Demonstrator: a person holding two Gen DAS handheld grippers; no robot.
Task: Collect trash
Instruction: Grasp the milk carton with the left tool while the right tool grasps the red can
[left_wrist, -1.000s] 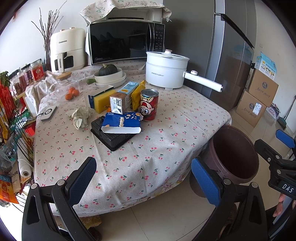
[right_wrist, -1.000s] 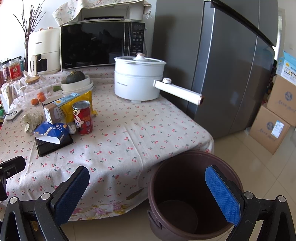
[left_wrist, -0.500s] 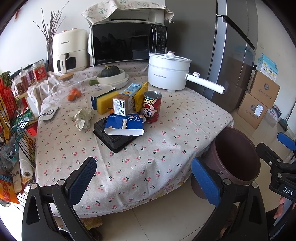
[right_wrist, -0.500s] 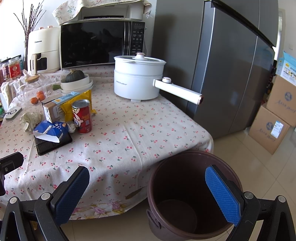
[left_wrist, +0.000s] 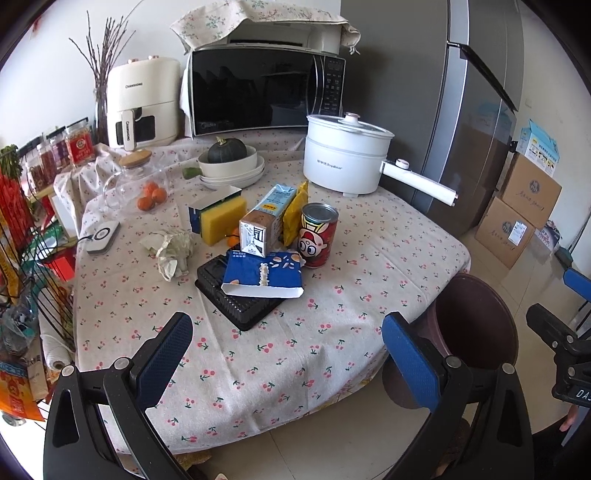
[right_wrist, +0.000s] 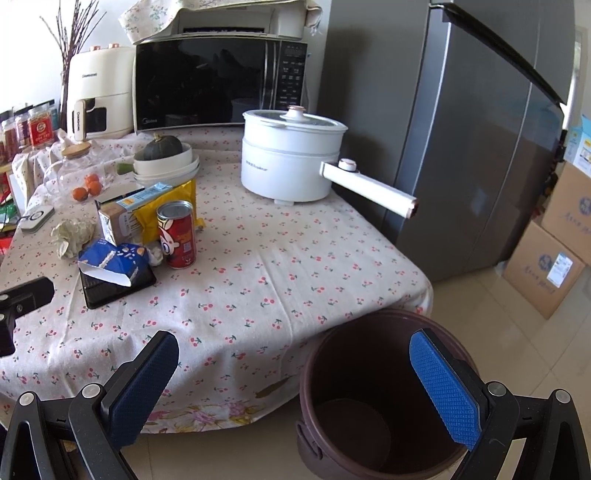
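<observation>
Both ribbed claws (left_wrist: 284, 343) (right_wrist: 293, 362) gape, empty.

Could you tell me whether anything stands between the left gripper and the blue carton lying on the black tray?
Nothing visible does. The left gripper is open, and only bare tablecloth lies between it and the blue carton on the black tray. The red can and the milk box stand behind the carton, not in front.

- The right gripper (right_wrist: 293, 373) is held with jaws wide apart, empty, above the brown bin (right_wrist: 384, 402).
- The red can (right_wrist: 176, 233) is seen on the table (right_wrist: 277, 273), well left of the bin.
</observation>
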